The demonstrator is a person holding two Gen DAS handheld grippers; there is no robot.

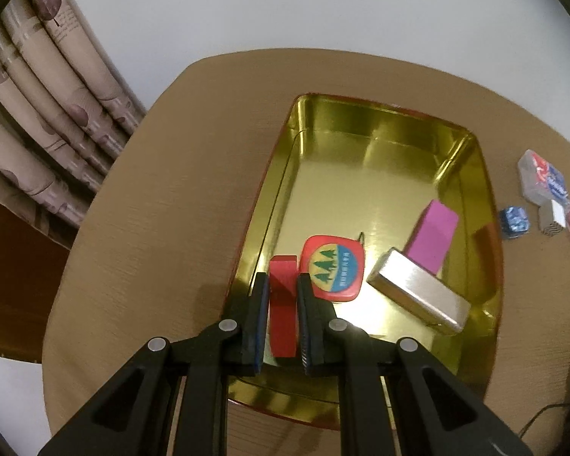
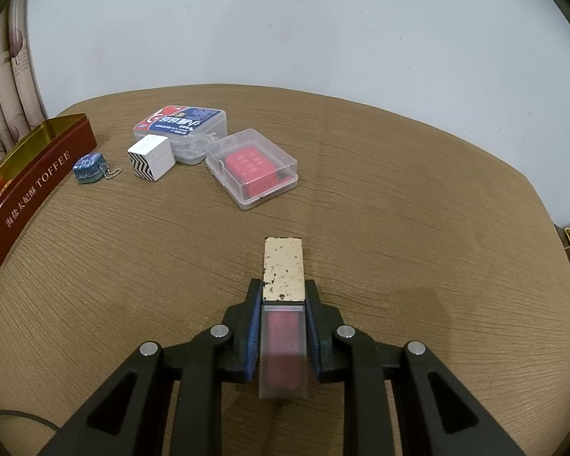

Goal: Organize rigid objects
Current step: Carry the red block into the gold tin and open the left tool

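My left gripper (image 1: 282, 279) is shut on a red block (image 1: 283, 304), held over the near left part of the gold tin tray (image 1: 281, 174). In the tray lie a red round-cornered tape measure (image 1: 332, 268), a silver metal box (image 1: 418, 294) and a pink block (image 1: 433, 233). My right gripper (image 2: 284, 288) is shut on a long case with a worn gold cap and a frosted body showing red inside (image 2: 284, 304), held just above the table. The tray's red side marked TOFFEE (image 2: 34, 190) shows at the left of the right wrist view.
On the brown table (image 2: 399, 190) stand a clear box with a red item (image 2: 252, 169), a clear box with a blue and red label (image 2: 182, 127), a white cube with zigzag stripes (image 2: 152, 157) and a small blue tin on a chain (image 2: 89, 167). Curtains (image 1: 38, 114) hang at left.
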